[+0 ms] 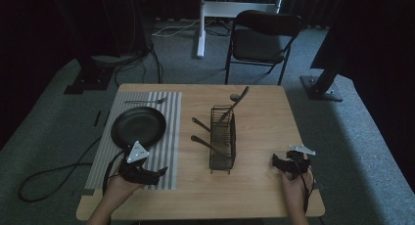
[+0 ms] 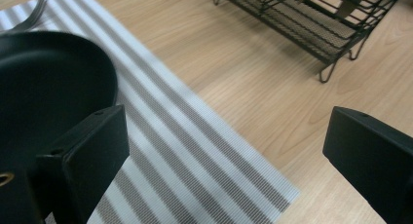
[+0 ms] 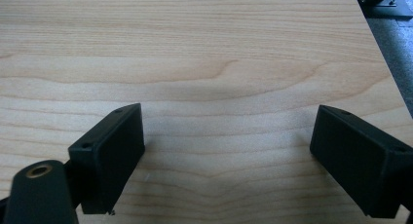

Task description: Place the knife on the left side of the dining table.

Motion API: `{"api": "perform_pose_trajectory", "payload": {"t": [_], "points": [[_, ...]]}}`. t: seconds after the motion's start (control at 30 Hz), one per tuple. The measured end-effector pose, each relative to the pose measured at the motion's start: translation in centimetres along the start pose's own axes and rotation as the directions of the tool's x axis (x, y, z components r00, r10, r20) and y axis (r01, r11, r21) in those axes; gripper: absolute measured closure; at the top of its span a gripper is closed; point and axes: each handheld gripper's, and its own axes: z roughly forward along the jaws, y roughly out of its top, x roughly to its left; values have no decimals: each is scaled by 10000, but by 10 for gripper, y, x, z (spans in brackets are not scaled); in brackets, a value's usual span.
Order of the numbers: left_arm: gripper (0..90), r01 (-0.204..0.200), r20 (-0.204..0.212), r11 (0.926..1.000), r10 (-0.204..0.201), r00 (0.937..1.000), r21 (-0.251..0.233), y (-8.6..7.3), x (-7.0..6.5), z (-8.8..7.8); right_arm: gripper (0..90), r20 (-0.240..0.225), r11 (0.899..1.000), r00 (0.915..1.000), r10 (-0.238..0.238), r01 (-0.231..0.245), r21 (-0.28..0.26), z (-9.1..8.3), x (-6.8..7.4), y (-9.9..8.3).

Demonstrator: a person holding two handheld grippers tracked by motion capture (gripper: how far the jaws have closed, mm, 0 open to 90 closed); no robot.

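A black plate (image 1: 138, 126) rests on a grey striped placemat (image 1: 169, 151) at the table's left. A fork (image 1: 145, 101) lies on the mat beyond the plate. A black wire rack (image 1: 223, 139) stands mid-table with several utensils (image 1: 239, 98) sticking out of it. My left gripper (image 1: 157, 175) hovers over the mat's near right part, open and empty; its view shows the plate (image 2: 44, 87), the mat (image 2: 195, 156) and the rack (image 2: 311, 24). My right gripper (image 1: 281, 162) is open and empty over bare wood (image 3: 209, 63) near the table's front right.
The wooden table (image 1: 264, 112) has bare room right of the rack. A folding chair (image 1: 262, 39) stands on the carpet beyond the far edge. Cables (image 1: 54, 173) trail off the left side. The table's right edge (image 3: 384, 63) is close to my right gripper.
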Motion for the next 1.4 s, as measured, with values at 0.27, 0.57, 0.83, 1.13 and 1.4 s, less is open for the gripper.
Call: {"api": "perform_pose_trajectory", "payload": {"t": [0.27,0.57,0.83,1.13,1.4], "points": [[33,-157,362,9996,165,9992,-226,17,-10,2,116,1,10000,10000,-14,14,-2,0,0,0],[33,-503,607,9978,528,9968,-426,37,-16,2,116,-2,10000,10000,-6,6,-12,0,0,0],[33,-479,1064,9969,544,9928,-628,57,-22,6,116,-3,10000,10000,-7,7,-14,0,0,0],[33,-633,1125,9961,699,9912,-611,71,-29,13,116,-2,10000,10000,-2,2,-14,0,0,0],[33,-823,1373,9949,898,9865,-591,83,-35,23,116,-4,10000,10000,-6,6,-13,0,0,0]]}}
